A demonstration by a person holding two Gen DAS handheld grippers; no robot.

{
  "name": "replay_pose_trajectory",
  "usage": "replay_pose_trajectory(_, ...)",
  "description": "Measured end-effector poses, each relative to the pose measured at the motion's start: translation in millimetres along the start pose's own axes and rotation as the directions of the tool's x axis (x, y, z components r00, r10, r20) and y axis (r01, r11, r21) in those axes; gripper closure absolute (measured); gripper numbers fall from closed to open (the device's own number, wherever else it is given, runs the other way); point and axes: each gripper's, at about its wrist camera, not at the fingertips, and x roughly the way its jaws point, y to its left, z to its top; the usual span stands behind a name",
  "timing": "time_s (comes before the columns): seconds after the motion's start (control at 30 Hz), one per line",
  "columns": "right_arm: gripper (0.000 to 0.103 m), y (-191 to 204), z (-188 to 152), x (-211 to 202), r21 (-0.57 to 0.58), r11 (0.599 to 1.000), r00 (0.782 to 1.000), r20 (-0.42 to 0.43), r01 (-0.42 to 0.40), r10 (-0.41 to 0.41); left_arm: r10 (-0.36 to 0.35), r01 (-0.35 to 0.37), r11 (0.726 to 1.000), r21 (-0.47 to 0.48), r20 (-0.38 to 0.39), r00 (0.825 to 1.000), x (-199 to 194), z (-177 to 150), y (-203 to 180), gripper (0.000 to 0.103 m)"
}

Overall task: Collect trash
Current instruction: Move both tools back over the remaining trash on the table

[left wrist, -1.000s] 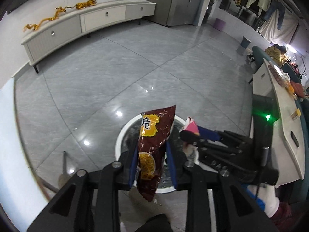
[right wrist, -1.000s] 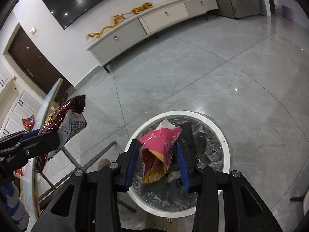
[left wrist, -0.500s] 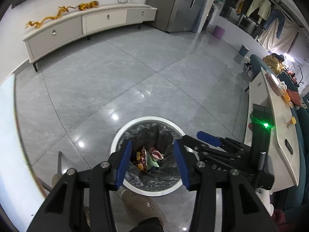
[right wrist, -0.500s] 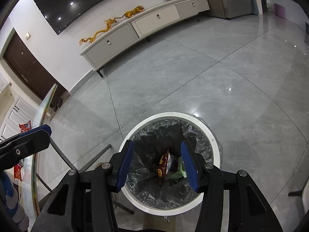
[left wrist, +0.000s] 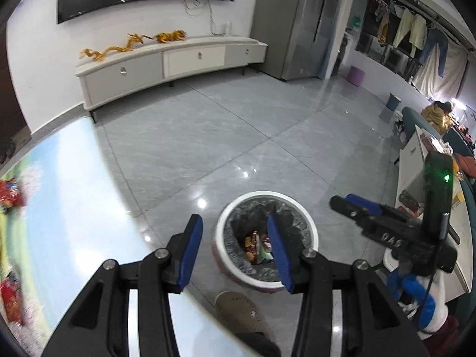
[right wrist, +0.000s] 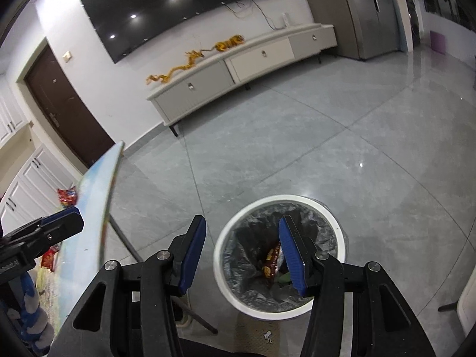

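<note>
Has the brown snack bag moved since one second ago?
Yes. The brown snack bag left the left tool and now lies inside the trash bin.

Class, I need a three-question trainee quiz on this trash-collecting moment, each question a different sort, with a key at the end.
1. True or false: the left claw is holding a snack wrapper.
2. Multiple choice: the white bin with the black liner stands (a) on the table, (b) on the grey tiled floor, (c) on the TV cabinet.
3. Short answer: where is trash yet to be collected?

Key
1. False. Both the left claw and the right claw are open with nothing between their pads; wrappers lie inside the bin.
2. b.
3. On the table, where red wrappers lie near its far left side.
</note>
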Motion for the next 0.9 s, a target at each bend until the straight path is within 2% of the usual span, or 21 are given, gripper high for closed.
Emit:
replay_pose_trajectory(0.3,0.053,54,-1,-36,-0.092,0.994,0.997,0.049,-0.051,0.056,0.109,-0.104,0.992,-0.075,0.071,0.991,-71,-30,51,0.059)
replay_pose_trajectory(0.57,0.052,108,-5,-60,-0.182,0.978,0.991,0.071,-0.098,0.113,0.203,-0.179,0.968,-0.175,0.128,0.971,-133,-69,104,0.059)
replay_pose_trajectory(0.73,0.050,142,-10,-72,-0.235,0.963,0.986,0.072,-0.131,0.151,0.292,-0.252,0.938,-0.237,0.154,0.944,-173,-99,137,0.059)
replay_pose_trajectory(0.9,0.049,176,-20,-80,-0.287,0.943,0.981,0.052,-0.166,0.189,0.385,-0.327,0.899,-0.293,0.166,0.908,-206,-128,161,0.059)
